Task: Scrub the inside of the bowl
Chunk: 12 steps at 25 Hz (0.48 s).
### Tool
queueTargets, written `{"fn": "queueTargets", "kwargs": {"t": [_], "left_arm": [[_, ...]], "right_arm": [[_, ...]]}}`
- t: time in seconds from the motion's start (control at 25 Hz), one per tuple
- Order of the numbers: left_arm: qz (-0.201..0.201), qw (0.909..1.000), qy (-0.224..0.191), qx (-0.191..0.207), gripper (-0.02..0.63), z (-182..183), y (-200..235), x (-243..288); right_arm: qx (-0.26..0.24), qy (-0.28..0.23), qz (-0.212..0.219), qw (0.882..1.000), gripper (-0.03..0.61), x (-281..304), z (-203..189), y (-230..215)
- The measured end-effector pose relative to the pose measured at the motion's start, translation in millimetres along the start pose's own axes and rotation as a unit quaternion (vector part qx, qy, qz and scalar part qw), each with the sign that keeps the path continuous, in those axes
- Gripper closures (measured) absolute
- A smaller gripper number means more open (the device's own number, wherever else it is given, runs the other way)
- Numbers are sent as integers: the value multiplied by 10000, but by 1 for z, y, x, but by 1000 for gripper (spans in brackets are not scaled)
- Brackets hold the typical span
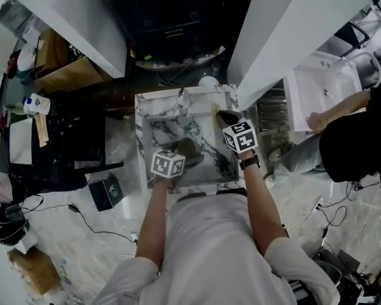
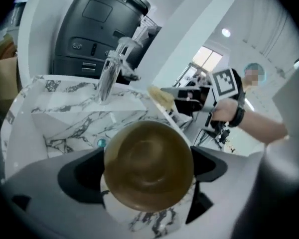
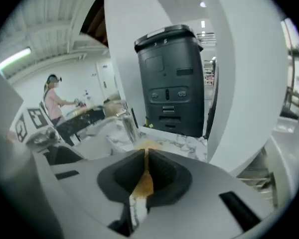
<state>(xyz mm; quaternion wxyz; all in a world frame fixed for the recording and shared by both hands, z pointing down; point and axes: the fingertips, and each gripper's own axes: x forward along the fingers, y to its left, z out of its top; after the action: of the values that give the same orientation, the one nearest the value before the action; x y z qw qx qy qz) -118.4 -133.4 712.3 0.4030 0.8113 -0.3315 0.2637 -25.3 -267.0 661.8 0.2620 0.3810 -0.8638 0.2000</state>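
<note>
Jaws on the left gripper (image 2: 147,173) are clamped on either side of a brown bowl (image 2: 148,153), one dark pad on each flank. The bowl is tipped so its open inside faces straight back at that gripper's camera (it looks glossy and a bit olive-brown in there). From the head view, the bowl sits just past the left gripper's marker cube (image 1: 167,164), held over the basin of a white marble-veined sink (image 1: 145,116) and not resting on the bottom as far as I can tell.

The right gripper (image 3: 145,156) has its pads nearly together, pinching a thin yellowish sponge (image 3: 143,183) that pokes out past the tips. In the left gripper view, that sponge shows up beyond the bowl's far rim, up and to the right. It's near the bowl but not inside it. The hand on that gripper wears a dark wristband (image 2: 237,114).

Going outward, a chrome faucet (image 2: 112,73) stands at the back edge of the sink, roughly centered. Behind it is a big black machine (image 3: 172,78) with a sloped lid and a few buttons on the front. White slanted panels run along either side of it. Off to the left in the right gripper view, a person (image 3: 52,101) in a pink top stands at another counter, well apart from all this.
</note>
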Motion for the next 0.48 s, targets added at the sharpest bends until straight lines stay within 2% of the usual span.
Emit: {"fn": "queueTargets", "kwargs": {"t": [0.08, 0.16, 0.24, 0.32, 0.4, 0.48], "left_arm": [[-576, 9976, -342, -167, 60, 11, -22, -9], [-1229, 9889, -741, -386, 60, 22, -43, -23], [-1851, 9737, -1154, -658, 60, 33, -62, -42], [-2395, 9565, -1450, -822, 60, 42, -79, -61], [-2759, 9453, -1585, -723, 60, 49, -92, -74], [-2926, 9424, -1572, -397, 60, 53, -107, -81]], "right_arm": [[460, -517, 412, 9968, 549, -36, 8, 17], [720, -1082, 1108, 9853, 549, -74, 23, 43], [768, -1729, 1990, 9616, 549, -117, 48, 75], [623, -2152, 2644, 9380, 548, -159, 72, 105], [276, -2147, 2962, 9303, 548, -185, 83, 130], [-117, -1878, 3075, 9328, 548, -193, 83, 151]]}}
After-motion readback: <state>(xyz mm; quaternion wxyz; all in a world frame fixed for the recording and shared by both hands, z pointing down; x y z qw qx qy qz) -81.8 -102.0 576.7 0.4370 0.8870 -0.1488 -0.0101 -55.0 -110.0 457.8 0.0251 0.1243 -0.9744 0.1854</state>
